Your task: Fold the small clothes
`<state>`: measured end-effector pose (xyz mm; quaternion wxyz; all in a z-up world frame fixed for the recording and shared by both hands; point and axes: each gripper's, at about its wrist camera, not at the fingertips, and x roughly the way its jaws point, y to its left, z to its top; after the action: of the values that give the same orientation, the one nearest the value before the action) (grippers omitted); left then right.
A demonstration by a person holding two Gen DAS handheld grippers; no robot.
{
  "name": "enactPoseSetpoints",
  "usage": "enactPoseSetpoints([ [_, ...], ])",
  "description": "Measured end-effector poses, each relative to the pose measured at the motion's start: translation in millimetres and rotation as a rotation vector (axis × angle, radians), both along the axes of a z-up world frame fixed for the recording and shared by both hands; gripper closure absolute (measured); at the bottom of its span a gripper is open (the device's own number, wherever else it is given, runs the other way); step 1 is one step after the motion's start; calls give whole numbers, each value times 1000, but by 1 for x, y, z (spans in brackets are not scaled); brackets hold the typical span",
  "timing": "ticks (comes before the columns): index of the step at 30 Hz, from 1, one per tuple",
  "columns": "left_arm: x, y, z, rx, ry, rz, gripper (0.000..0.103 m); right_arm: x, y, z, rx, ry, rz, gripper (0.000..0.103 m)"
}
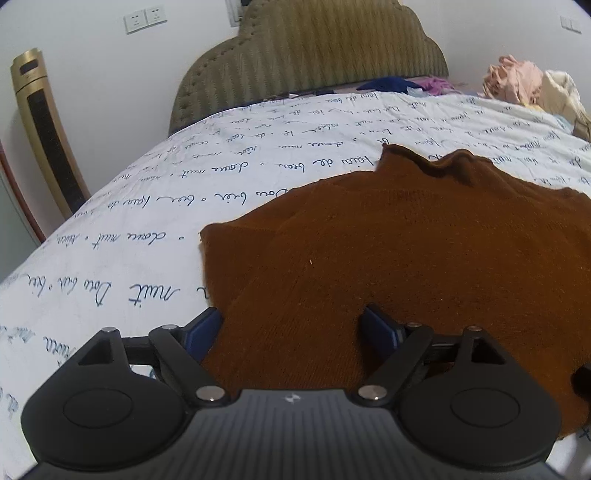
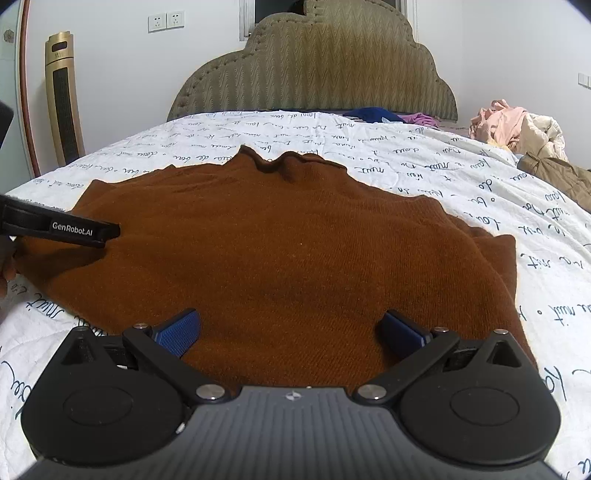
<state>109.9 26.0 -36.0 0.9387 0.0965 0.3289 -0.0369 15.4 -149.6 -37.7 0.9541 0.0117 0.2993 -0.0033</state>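
Brown knit sweater [image 2: 295,251] lies spread flat on the bed [image 2: 424,155], collar [image 2: 275,162] toward the headboard [image 2: 314,70], hem nearest both cameras. Sleeves look already tucked in at the sides; layered edges show at the side nearer the clothes pile [image 2: 517,125].

Handling, as a judgement: soft, limp, light knit. It will drape and sag when lifted and stretch if pulled from one point. The ribbed weave should give the pads good friction. The quilt under it is loose too, so a deep pinch may catch the bedding.

Best hold: the hem corners, one per gripper, pinching all the sweater's layers, then carry toward the collar.

Right gripper [image 2: 291,332]: jaws spread wide over the hem, blue pads clear of the cloth, gripping nothing. Left gripper [image 1: 291,328]: jaws also apart, over the hem corner on the side away from the pile, holding nothing; cloth lies between and under the pads. From the right camera it shows at the sweater's far side edge.

Gold tower fan [image 2: 64,96] stands beside the headboard, wall sockets [image 2: 166,20] above.
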Motion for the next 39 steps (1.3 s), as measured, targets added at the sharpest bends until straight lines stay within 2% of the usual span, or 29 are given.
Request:
enactPoseSetpoints([
  [6,-6,7,-8,-33,-41,-6,15,0,-1,-2,16,0,1,0],
  [13,-1,23,-11,-149,-11,10,13,-1,-1,-2,13,-2,0,0],
  [21,-5,19,-12,-124,-32,15,13,-1,-1,-1,18,-4,0,0],
  [39,-7,22,-12,-150,-32,25,12,-4,-5,0,59,-21,-4,0],
])
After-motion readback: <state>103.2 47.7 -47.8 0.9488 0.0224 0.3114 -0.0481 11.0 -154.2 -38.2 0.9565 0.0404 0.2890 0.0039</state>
